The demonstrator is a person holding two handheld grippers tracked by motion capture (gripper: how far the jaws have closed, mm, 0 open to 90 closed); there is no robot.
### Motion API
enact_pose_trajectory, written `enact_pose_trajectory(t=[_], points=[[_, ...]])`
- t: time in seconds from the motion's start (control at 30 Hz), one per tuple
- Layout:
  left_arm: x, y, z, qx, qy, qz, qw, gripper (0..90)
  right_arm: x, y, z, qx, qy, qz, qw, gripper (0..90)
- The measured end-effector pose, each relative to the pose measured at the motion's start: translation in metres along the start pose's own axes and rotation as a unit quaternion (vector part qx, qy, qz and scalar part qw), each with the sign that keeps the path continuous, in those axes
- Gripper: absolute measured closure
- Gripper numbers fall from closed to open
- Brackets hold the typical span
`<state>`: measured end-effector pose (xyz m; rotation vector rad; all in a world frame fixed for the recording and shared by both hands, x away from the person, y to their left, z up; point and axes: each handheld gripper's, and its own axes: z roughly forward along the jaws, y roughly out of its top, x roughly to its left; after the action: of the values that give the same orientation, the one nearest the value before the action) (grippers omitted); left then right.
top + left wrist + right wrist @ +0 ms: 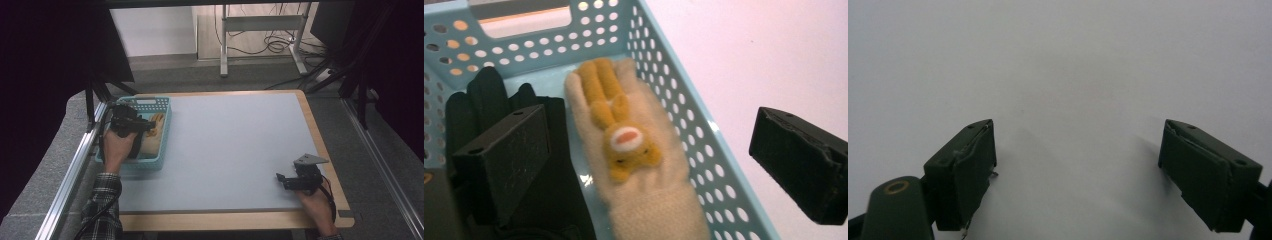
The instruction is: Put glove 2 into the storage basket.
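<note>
left gripper (pixel 649 150) is hovering over the blue basket (pixel 704 145), jaws spread wide, gripping nothing; cream glove (pixel 644 190) (orange bunny on it) is lying inside beside a black glove (pixel 489 95) | right gripper (pixel 1078 175) is resting released over the table (pixel 240 145)

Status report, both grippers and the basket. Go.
Left gripper open above basket, nothing held. Cream glove and black glove inside. Right gripper open, idle. Nothing obstructing.

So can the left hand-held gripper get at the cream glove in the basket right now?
Probably yes. The left hand-held gripper hangs open right over the cream glove, which lies uncovered in the basket. The black glove lies beside it, not on it, though the basket wall runs close along one side.
</note>
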<state>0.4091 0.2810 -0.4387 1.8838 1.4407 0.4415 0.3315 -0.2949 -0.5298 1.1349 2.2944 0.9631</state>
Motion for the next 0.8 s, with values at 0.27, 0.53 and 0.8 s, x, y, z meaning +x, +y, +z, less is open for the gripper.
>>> enact_pose_trajectory(t=[0.27,0.53,0.8], points=[[-0.010,-0.005,-0.003,-0.010,-0.014,0.009,0.9998,3.5,0.000,0.000,0.000,0.000,0.000,0.000,1.0000,14.9],[-0.022,-0.011,-0.007,-0.017,-0.027,0.028,0.9991,3.3,0.000,0.000,0.000,0.000,0.000,0.000,1.0000,14.9],[-0.041,-0.017,-0.011,-0.019,-0.035,0.062,0.9973,3.1,0.000,0.000,0.000,-0.001,0.000,0.000,1.0000,14.8]])
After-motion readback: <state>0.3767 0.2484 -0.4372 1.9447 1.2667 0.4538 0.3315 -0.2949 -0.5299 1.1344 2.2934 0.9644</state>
